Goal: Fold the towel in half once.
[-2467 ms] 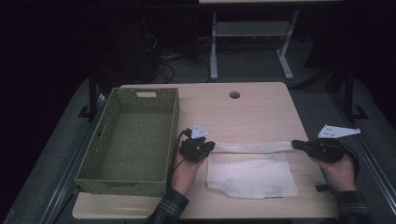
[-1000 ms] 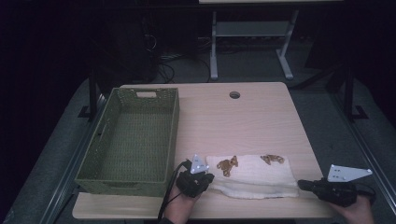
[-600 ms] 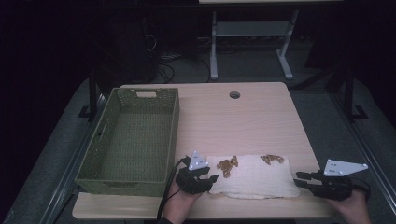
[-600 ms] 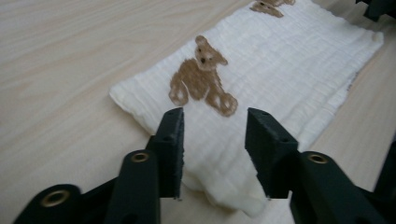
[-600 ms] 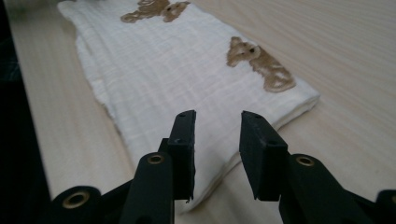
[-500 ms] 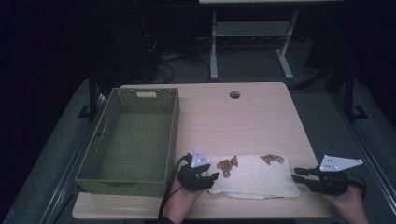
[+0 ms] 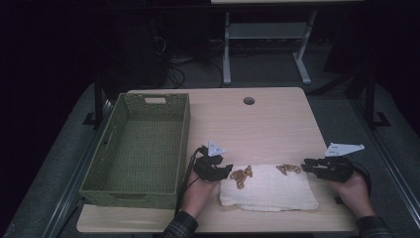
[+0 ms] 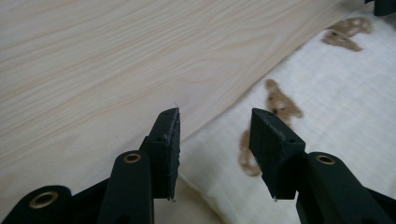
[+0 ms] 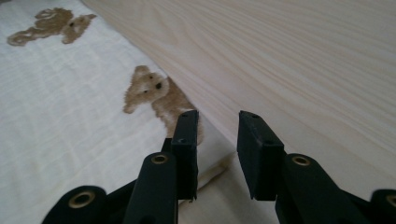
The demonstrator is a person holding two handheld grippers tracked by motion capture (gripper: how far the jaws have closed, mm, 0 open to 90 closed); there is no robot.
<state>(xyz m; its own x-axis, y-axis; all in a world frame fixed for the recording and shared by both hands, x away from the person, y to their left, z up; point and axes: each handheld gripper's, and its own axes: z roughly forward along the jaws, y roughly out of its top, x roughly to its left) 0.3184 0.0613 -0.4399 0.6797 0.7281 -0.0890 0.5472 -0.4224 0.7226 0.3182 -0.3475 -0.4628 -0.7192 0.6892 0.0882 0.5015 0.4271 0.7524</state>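
A folded white cloth point(image 7: 270, 191) with brown bear prints point(image 7: 241, 176) lies flat near the table's front edge. My left gripper point(image 7: 227, 171) is at the cloth's far left corner. Its jaws have just been opening and stand apart point(image 8: 215, 140). The cloth's edge point(image 8: 336, 93) runs under the gap, untouched. My right gripper point(image 7: 305, 167) is at the far right corner. Its jaws have also just opened, then narrowed a little, and stand apart point(image 9: 217, 140) over the cloth's corner point(image 9: 70, 102) without pressing it.
A green woven basket point(image 7: 183, 144) stands empty at the left of the wooden table point(image 7: 257, 129), close to my left gripper. A round cable hole point(image 7: 248, 100) sits near the far edge. Dark floor and a white stand point(image 7: 227, 54) lie beyond the table.
Both grippers carried the cloth's far edge to the front, folding it, then let go. They have since moved away from the front edge to the far corners, jaws now apart.
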